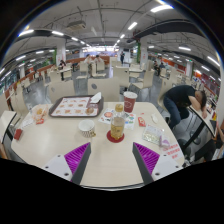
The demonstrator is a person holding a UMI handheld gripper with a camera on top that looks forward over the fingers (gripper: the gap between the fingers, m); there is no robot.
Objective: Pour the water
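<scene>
My gripper (112, 158) is open above a round white table (100, 160), its two purple pads (76, 155) spread wide with only bare tabletop between them. Just ahead of the fingers a clear glass with amber liquid (118, 126) stands on a red coaster (117, 137). Beyond it stands a red cup (130, 100). A small patterned paper cup (88, 128) sits to the left of the glass. Nothing is held.
A tray with a patterned mat (76, 106) lies at the far left of the table. Wrappers (160, 140) lie at the right, a food bowl (40, 114) at the left. A person in dark clothes (183, 100) sits to the right. Chairs and other tables fill the hall behind.
</scene>
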